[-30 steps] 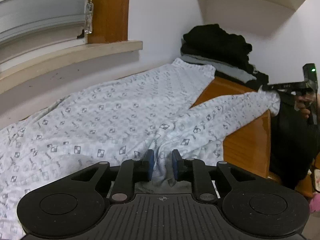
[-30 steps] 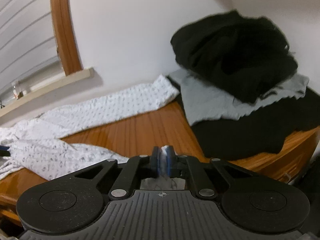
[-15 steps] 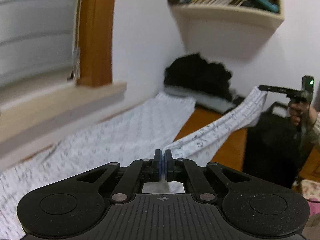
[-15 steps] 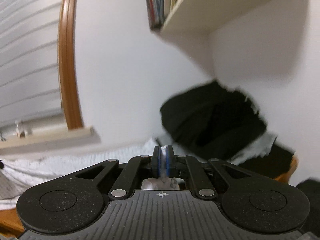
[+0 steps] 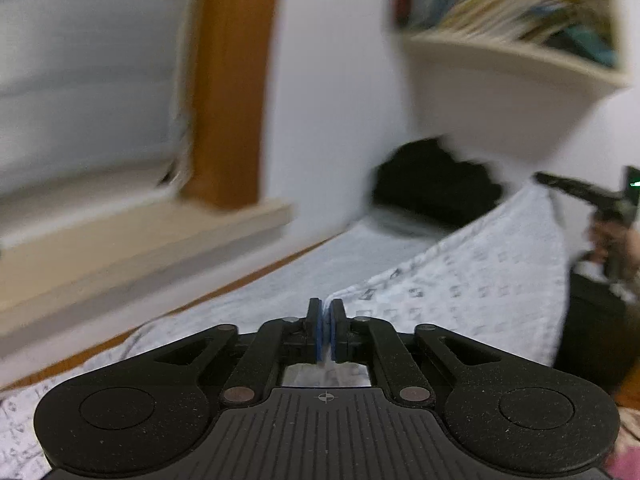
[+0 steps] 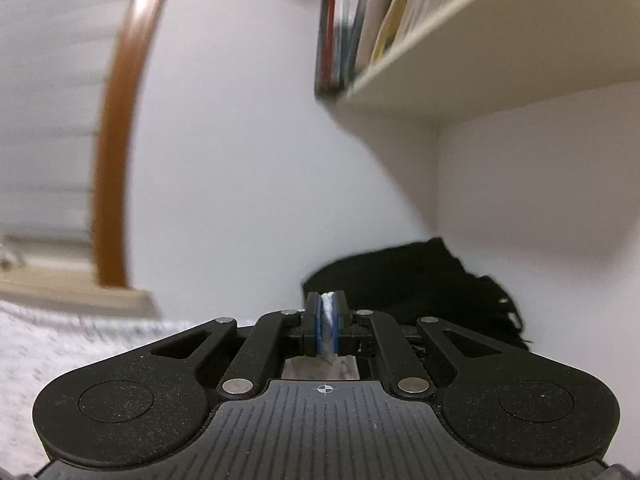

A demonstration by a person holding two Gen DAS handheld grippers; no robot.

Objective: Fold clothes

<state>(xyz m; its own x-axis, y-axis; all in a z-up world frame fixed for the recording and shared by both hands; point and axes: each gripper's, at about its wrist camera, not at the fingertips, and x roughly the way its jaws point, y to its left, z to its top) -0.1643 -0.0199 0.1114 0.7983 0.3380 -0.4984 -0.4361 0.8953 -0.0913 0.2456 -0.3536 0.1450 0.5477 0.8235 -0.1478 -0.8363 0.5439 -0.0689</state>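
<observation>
Gripping item: left gripper (image 5: 325, 330), blue pads pinched on a thin edge of the white patterned garment (image 5: 460, 292); jaws easing apart, with cloth between them.

Second gripping item: right gripper (image 6: 328, 328), pads clamped on a small bunched fold of the same white cloth, visible as a pale wad between the blue faces; jaws likewise easing apart. From the left wrist view this gripper shows at the far right, held in a person's hand (image 5: 612, 240), with the garment's raised corner at its tip.

Garment: stretched between the two grippers, its upper edge lifted, the rest trailing down onto the wooden table (image 5: 132, 336) beside the wall.

Pile of dark clothes (image 6: 408, 284): at the table's far end, in the corner.

Window sill (image 5: 160, 248): pale, above the table, with an orange-brown wooden frame (image 5: 232, 80) and white blind.

Wall shelf (image 6: 460, 64): cream, above the pile, carrying upright books (image 6: 344, 20).
</observation>
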